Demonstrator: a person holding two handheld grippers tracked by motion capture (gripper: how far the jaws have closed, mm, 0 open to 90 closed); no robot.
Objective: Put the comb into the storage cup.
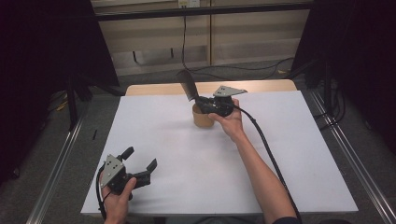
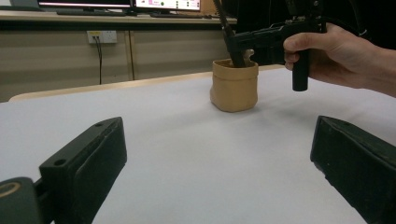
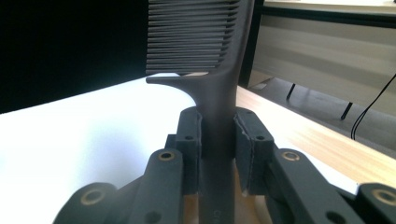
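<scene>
Right claw point(image 1: 201, 101) over the far middle of the white-covered counter point(image 1: 261, 154), near its far edge. I have its two pads pressed against the handle of a black plastic comb point(image 3: 219, 126), pinching it just below the toothed section. The comb stands almost upright: its long axis runs vertically, teeth at the top leaning slightly away, handle end pointing down into the mouth of the short tan cylindrical holder point(image 1: 202, 118) directly beneath the claw. In the left gripper view the dark handle point(image 2: 232, 44) already dips inside the rim of the holder point(image 2: 234, 86).

The relation I judge decisive is this vertical alignment: comb axis in line with the holder's opening, the holder straight below the claw, so that the coming move is probably a plain descent and release, with tilt the main risk.

Left claw point(image 1: 140, 165) rests near the counter's near-left corner, jaws spread wide with nothing between them, well apart from the holder; the right hand point(image 1: 229, 122) is the nearer by far.
</scene>
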